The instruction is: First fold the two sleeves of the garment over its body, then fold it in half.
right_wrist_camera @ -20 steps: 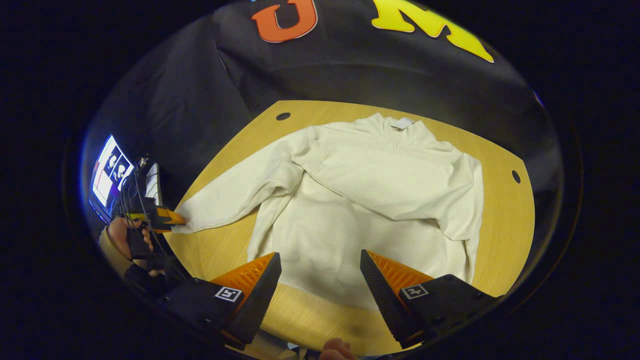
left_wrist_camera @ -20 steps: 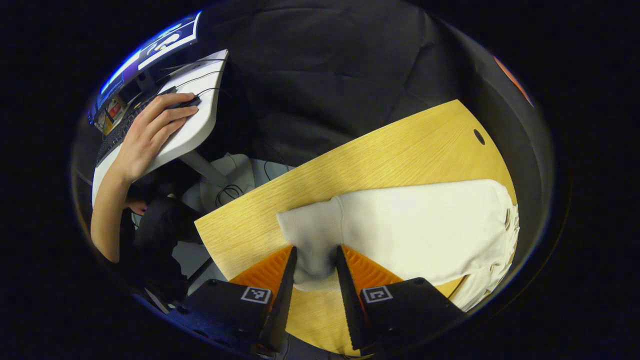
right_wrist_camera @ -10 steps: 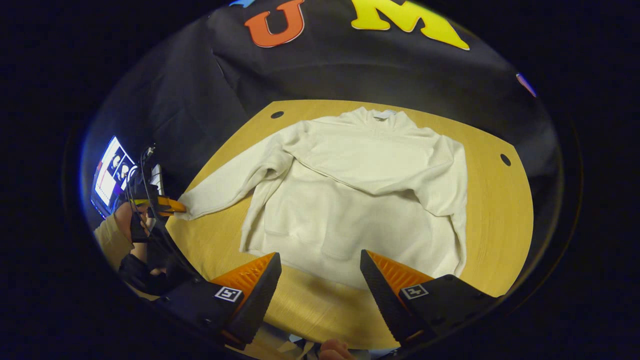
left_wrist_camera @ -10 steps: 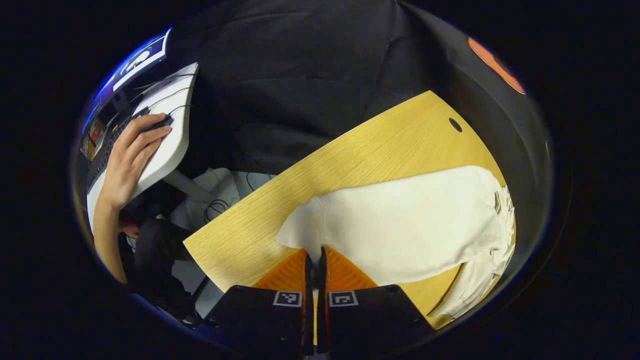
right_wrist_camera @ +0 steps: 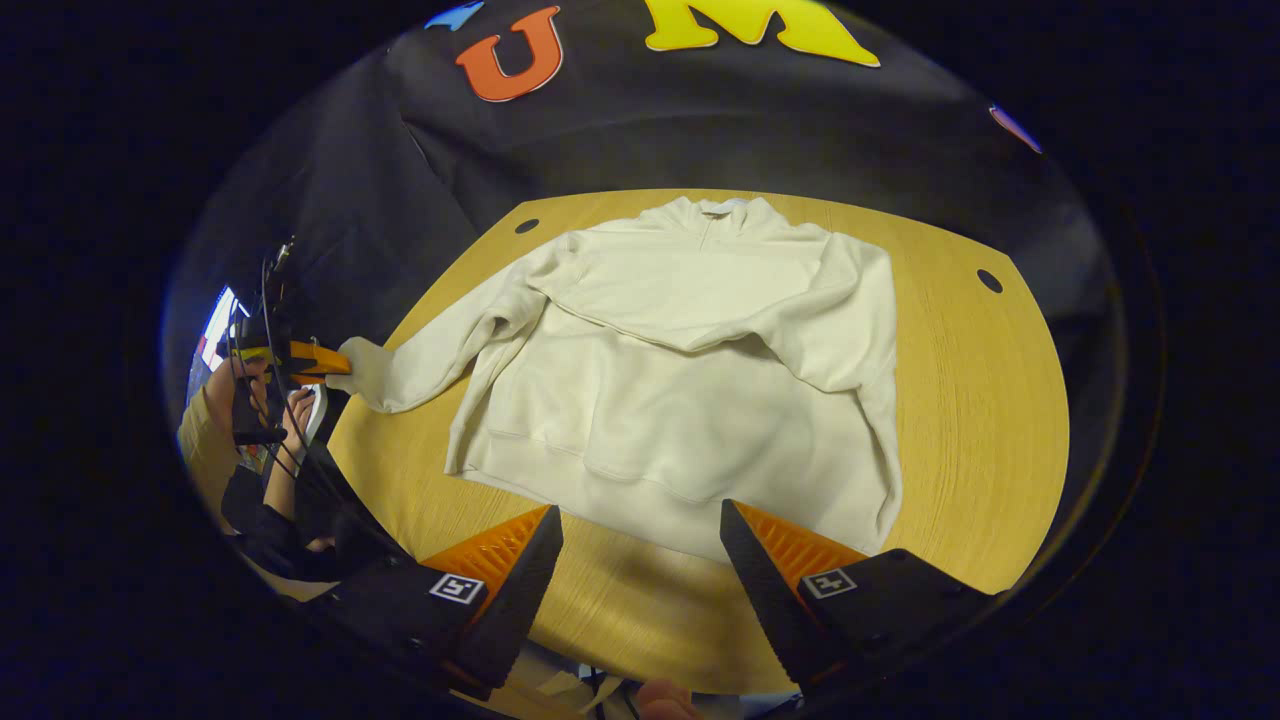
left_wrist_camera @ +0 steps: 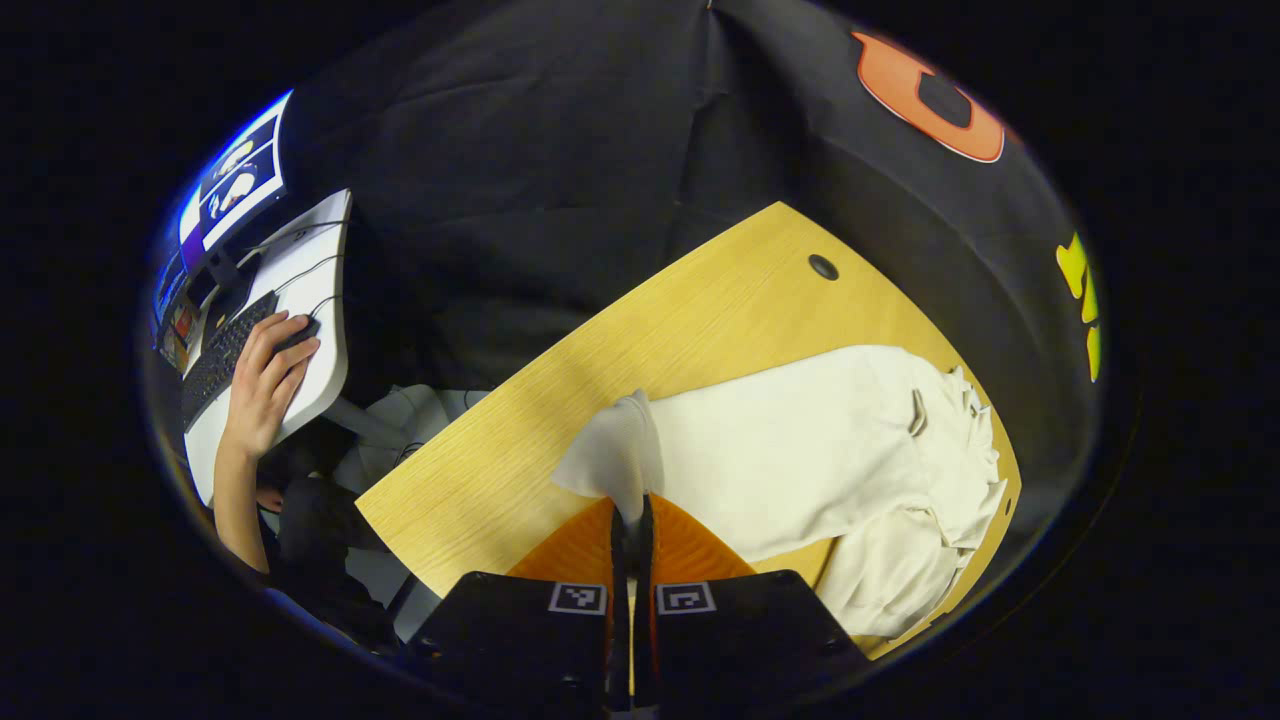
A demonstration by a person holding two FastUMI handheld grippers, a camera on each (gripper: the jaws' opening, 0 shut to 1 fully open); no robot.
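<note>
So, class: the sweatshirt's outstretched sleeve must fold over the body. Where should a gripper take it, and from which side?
At the cuff, from the table's outer edge: it is the sleeve's free end, pointing away from the sweatshirt. The left gripper has it pinched there.

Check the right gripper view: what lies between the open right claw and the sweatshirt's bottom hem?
Only bare wooden table. The right claw hangs open short of the sweatshirt, touching nothing.

readable text: none | square black-and-white coded markers (left_wrist_camera: 578, 598) on the gripper bodies carry patterns only | small neck tag (right_wrist_camera: 733, 203) of the cream sweatshirt too small to read
</note>
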